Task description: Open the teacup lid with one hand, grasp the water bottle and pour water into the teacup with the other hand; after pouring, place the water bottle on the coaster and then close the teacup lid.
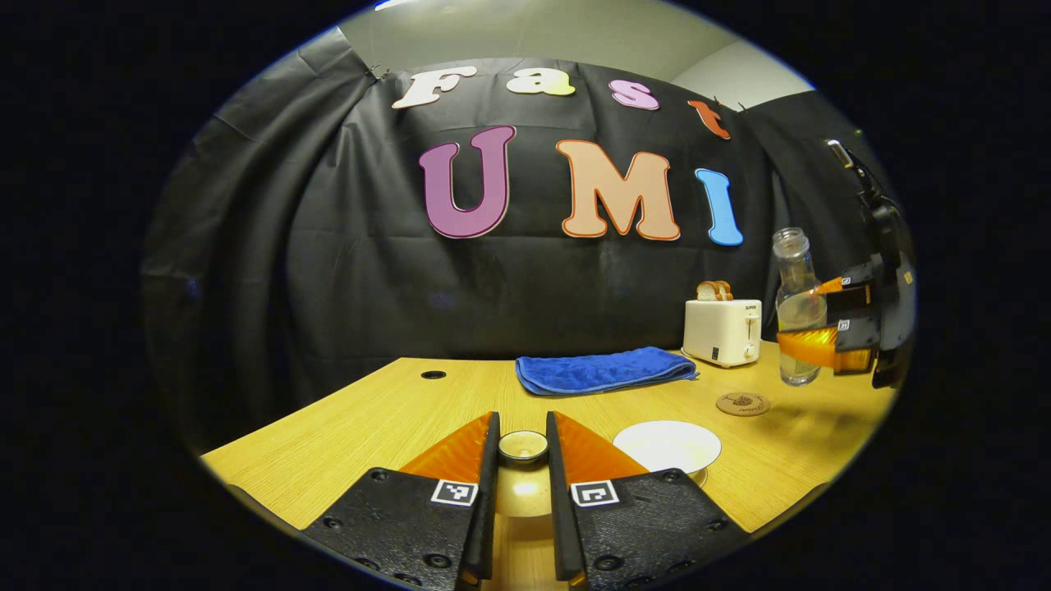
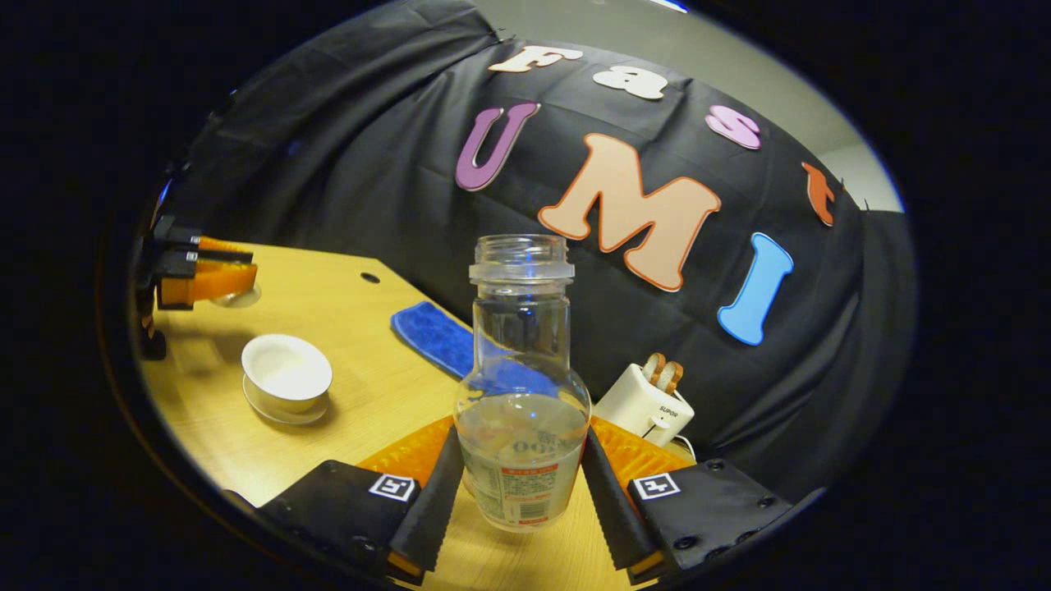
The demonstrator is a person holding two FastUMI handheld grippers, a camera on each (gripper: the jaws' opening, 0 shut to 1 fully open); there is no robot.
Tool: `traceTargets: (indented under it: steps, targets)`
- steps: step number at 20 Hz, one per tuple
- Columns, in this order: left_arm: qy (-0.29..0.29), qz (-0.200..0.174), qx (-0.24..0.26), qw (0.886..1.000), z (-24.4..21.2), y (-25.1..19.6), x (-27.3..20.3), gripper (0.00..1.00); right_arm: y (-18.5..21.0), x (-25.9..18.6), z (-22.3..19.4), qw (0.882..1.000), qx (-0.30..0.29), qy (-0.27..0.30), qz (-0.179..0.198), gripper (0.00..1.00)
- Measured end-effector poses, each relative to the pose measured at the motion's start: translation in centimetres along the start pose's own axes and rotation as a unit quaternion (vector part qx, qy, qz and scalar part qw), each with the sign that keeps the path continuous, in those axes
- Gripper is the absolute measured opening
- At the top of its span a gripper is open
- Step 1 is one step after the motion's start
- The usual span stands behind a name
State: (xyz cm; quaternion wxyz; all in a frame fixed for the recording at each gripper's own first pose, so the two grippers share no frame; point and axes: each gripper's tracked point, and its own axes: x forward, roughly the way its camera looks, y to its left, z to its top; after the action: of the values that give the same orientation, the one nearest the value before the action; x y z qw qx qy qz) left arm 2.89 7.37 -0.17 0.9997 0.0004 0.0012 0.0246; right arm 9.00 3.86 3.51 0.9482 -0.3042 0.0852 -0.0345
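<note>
Meanwhile the left gripper (image 1: 523, 447) pinches the teacup lid (image 1: 523, 446) between its fingers. Clamped by the right gripper (image 2: 519, 472), the water bottle (image 2: 520, 386) stands upright, well apart from the open teacup (image 2: 286, 373).

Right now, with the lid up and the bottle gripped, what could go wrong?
The water bottle has no cap, so tilting it on the way to the teacup could spill early. The left gripper pinches the lid by its small knob; it might slip. The towel lies nearby.

Open white teacup (image 2: 286, 371) on its saucer; uncapped clear bottle (image 2: 522, 394) (part full) upright above table.
</note>
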Motion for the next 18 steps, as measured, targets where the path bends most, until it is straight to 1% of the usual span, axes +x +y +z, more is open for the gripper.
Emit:
traceTargets:
  steps: [1, 4, 5, 7, 12, 15, 18]
  targets:
    - [0.000, 0.000, 0.000, 1.000, 0.0, 0.1, 0.0, 0.26, 0.7, 0.3, -0.1, 1.000, -0.021, -0.001, 0.001, 0.81]
    - [0.000, 0.002, 0.000, 1.000, 0.0, 0.2, 0.0, 0.27, 2.9, 1.4, -0.7, 0.996, -0.086, 0.000, 0.002, 0.81]
    - [0.000, 0.002, 0.000, 1.000, -0.1, 0.1, 0.1, 0.28, 3.6, 1.9, -1.0, 0.994, -0.107, 0.003, 0.005, 0.80]
    - [0.000, 0.002, -0.001, 1.000, 0.0, 0.1, 0.1, 0.27, 4.9, 2.3, -1.7, 0.989, -0.147, 0.008, 0.012, 0.80]
    - [0.000, 0.002, -0.001, 1.000, 0.0, 0.1, 0.0, 0.27, 6.6, 2.9, -2.9, 0.967, -0.253, 0.010, 0.019, 0.80]
    - [0.000, 0.002, -0.001, 1.000, -0.1, 0.0, 0.0, 0.27, 7.3, 3.0, -3.2, 0.956, -0.292, 0.011, 0.024, 0.79]
    - [0.000, 0.004, -0.001, 1.000, -0.1, 0.1, 0.2, 0.27, 7.2, 2.8, -2.3, 0.941, -0.338, -0.003, 0.014, 0.80]
